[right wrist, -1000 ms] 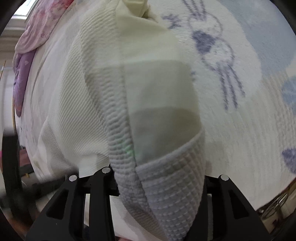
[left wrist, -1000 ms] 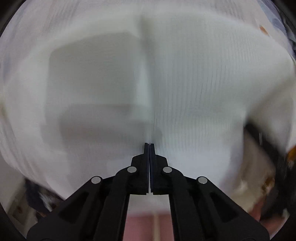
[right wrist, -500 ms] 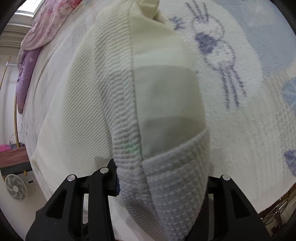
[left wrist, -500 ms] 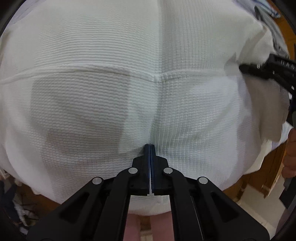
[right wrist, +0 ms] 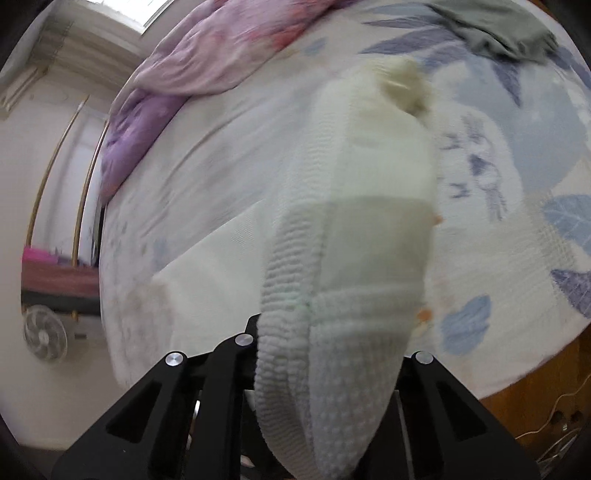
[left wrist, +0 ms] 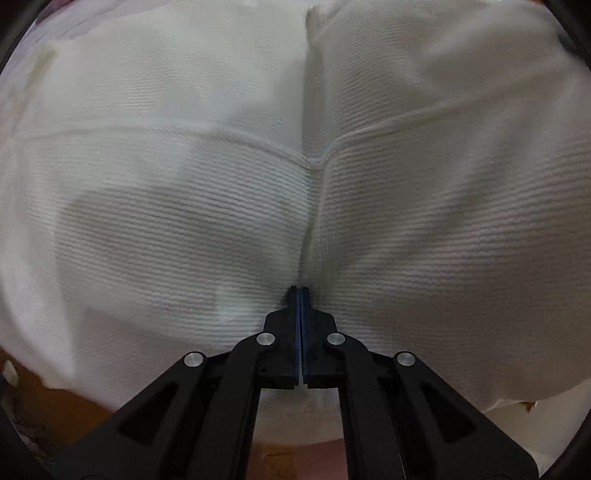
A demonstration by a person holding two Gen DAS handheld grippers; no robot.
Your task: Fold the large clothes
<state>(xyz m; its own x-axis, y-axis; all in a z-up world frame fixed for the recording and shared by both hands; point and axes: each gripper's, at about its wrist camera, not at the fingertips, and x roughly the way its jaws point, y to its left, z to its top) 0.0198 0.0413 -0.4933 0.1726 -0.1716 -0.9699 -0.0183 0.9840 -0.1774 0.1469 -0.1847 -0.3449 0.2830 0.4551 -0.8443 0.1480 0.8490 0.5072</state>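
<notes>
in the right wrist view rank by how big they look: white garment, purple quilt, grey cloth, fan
1. white garment, though it hangs nearest the camera
2. purple quilt
3. grey cloth
4. fan

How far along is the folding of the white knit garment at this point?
Early. Done: both grippers have hold of the white garment. In hand: the left gripper is shut on its ribbed cloth at a seam; the right gripper has a bunched end between its closing jaws, raised above the bed. Left: no flat, finished fold shows; the garment hangs, so laying it down and folding remain.
</notes>
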